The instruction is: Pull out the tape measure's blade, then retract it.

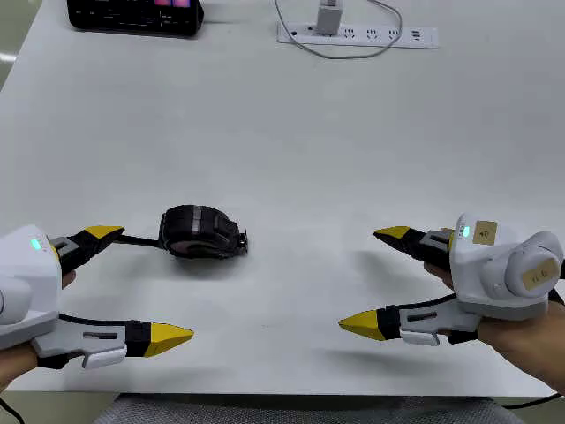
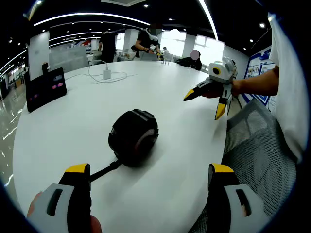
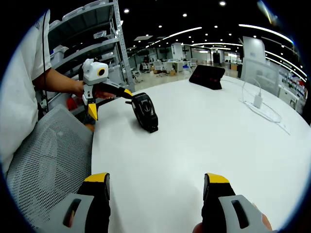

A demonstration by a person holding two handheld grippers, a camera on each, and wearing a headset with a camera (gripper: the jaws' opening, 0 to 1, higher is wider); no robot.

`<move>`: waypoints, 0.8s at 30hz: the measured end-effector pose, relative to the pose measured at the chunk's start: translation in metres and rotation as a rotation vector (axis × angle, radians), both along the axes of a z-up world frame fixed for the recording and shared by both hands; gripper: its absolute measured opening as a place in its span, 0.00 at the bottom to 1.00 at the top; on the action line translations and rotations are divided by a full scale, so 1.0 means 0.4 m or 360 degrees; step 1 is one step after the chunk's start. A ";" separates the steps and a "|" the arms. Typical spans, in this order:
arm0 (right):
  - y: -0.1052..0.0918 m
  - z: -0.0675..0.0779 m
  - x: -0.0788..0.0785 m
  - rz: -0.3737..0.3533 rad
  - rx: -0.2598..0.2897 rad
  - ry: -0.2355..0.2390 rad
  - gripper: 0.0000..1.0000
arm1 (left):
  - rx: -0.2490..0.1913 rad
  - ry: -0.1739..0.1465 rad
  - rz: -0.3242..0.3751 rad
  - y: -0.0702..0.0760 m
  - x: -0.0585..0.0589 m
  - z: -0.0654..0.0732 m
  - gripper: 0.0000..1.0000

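On the white counter (image 1: 291, 132), left of centre, the tape measure (image 1: 201, 232) is sitting with no blade showing. Its black strap (image 1: 137, 239) is trailing toward the left gripper (image 1: 154, 283) and ending right by the far jaw's yellow tip; can't tell if they're touching. Left jaws are standing wide apart, gripping nothing. Right gripper (image 1: 358, 279) is hovering well apart from the tape measure, jaws spread too, holding nothing. Power strip (image 1: 357, 35) is lying at the counter's far edge.
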State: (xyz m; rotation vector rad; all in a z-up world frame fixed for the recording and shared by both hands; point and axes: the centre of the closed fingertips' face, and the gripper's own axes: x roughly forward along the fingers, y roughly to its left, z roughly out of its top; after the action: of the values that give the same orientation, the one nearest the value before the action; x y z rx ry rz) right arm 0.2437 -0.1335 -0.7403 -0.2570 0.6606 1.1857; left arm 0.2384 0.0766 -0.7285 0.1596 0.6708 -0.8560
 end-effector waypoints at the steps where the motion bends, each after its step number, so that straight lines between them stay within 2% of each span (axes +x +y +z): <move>1: 0.000 0.000 -0.001 0.0000 0.0002 0.0004 0.78 | 0.0000 0.0002 -0.0001 0.000 0.000 0.000 0.99; 9: 0.001 0.000 -0.002 0.0000 0.0003 0.0009 0.79 | 0.0006 0.0001 0.0009 0.005 -0.001 -0.002 0.99; 11: 0.003 0.001 -0.001 0.0002 0.0009 0.0008 0.79 | -0.0009 -0.0020 0.0009 0.003 0.001 0.004 0.99; 15: 0.006 0.002 0.002 0.0003 0.0012 0.0007 0.80 | 0.0001 -0.0022 0.0016 0.005 0.002 0.002 0.99; 24: 0.009 0.003 -0.002 0.0021 0.0014 0.0003 0.74 | 0.0004 -0.0021 0.0018 0.011 0.000 0.000 0.95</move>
State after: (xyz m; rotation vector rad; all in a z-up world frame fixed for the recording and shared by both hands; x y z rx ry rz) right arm 0.2429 -0.1298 -0.7393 -0.2534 0.6562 1.2013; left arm 0.2385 0.0808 -0.7287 0.1634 0.6601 -0.8425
